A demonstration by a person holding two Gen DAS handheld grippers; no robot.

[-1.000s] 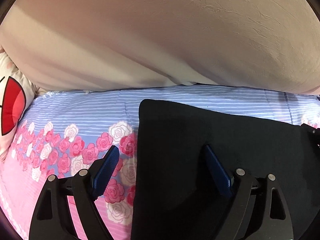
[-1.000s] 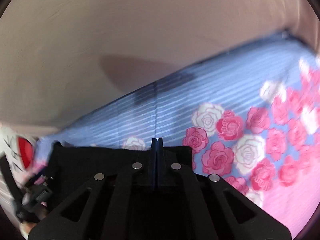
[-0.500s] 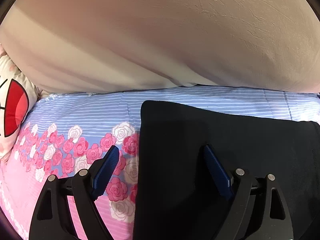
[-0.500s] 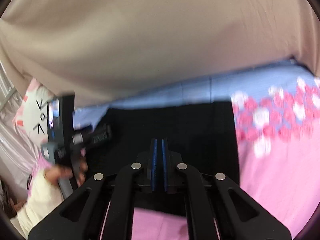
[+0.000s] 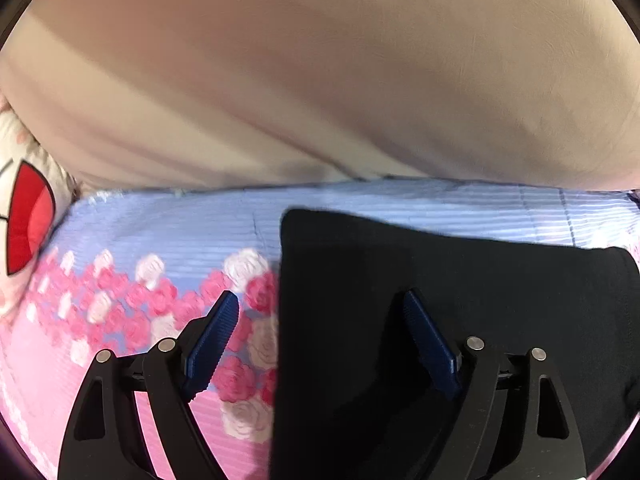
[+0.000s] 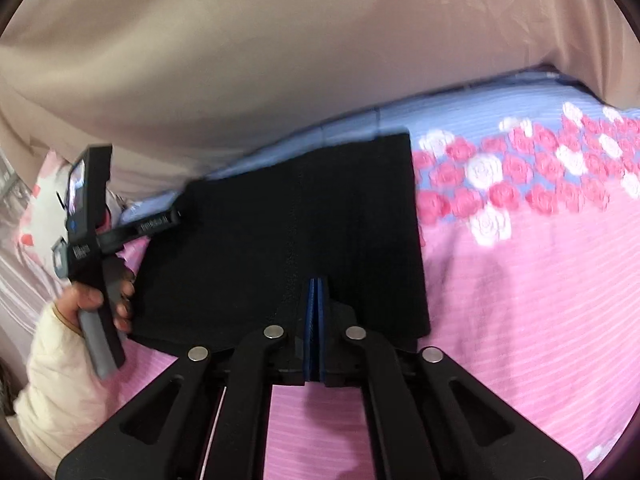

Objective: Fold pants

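Now, through the left wrist camera we see our left hand-held gripper (image 5: 320, 312) with its blue fingers (image 5: 216, 332) spread wide and nothing between them. The black pants (image 5: 460, 320), folded into a flat block, lie on the bed (image 5: 168, 236) ahead of it and toward its right; their left edge runs up between the two fingers, so the right finger hangs over black cloth and the left one over the rose print. Whether either finger touches the cloth we cannot tell. Far off to the gripper's left sits a white pillow with a red patch (image 5: 28, 216), and a beige curtain (image 5: 320, 72) fills the space beyond the bed.

Only the right wrist camera shows the whole folded block and the person. Our right hand-held gripper (image 6: 316, 304) has its fingers pressed together, with no cloth visibly caught between them. Its tips lie over the near edge of the pants (image 6: 288, 232), which stretch away ahead. Off to its left, the left hand (image 6: 96, 304) grips the other gripper's handle (image 6: 90, 248) beside the pants' left edge. Pink striped sheet (image 6: 520, 300) spreads to the right.
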